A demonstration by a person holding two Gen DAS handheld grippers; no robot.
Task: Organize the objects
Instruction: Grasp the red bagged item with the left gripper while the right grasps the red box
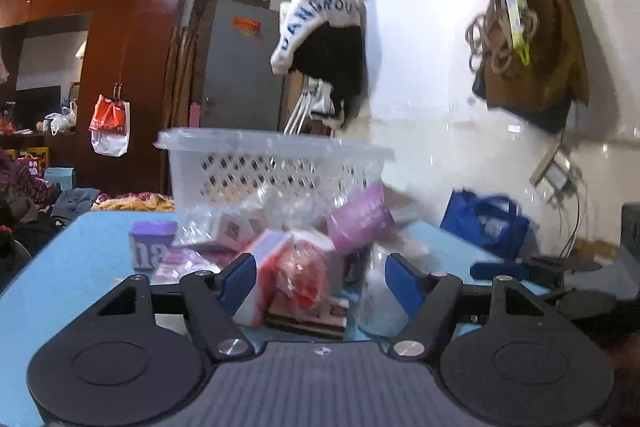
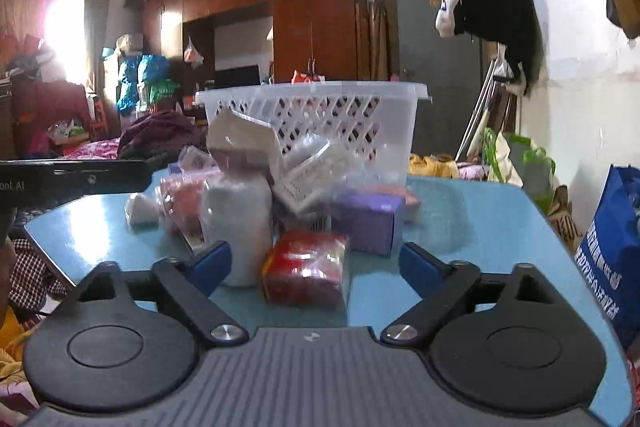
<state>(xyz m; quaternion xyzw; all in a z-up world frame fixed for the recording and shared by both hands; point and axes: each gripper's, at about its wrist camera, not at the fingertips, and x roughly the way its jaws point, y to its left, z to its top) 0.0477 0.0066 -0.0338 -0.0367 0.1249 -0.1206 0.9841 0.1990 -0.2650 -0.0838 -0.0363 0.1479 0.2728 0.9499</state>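
Blue worktop (image 2: 480, 227) fills the lower scene, and at its far side stands the white lattice basket (image 2: 316, 115), upright, rim open to the top, the likely home for everything piled in front of it. That pile sits between basket and both grippers: a heap of small wrapped packets and boxes, several in crinkly clear film, leaning on each other. From the right wrist view, the purple box (image 2: 370, 223) lies just behind the red wrapped packet (image 2: 306, 275), with a pale cylinder-like pack (image 2: 240, 227) touching the heap on the left. The right gripper (image 2: 316, 263) is spread wide, nothing held, its blue pads flanking that red packet, which looks like the pick in hand. The left gripper (image 1: 320, 279) is also wide open and empty, jaws either side of a red-and-white packet (image 1: 296, 275) and a clear bag; a pink packet (image 1: 360, 219) tilts just beyond. My read: sorting has barely begun, the basket looks unfilled from here, though its inside is hidden. To do this well, centre the pads on the packet's firm sides, not the loose film, close gently, and lift straight up so neighbours leaning on it don't slide off the worktop.
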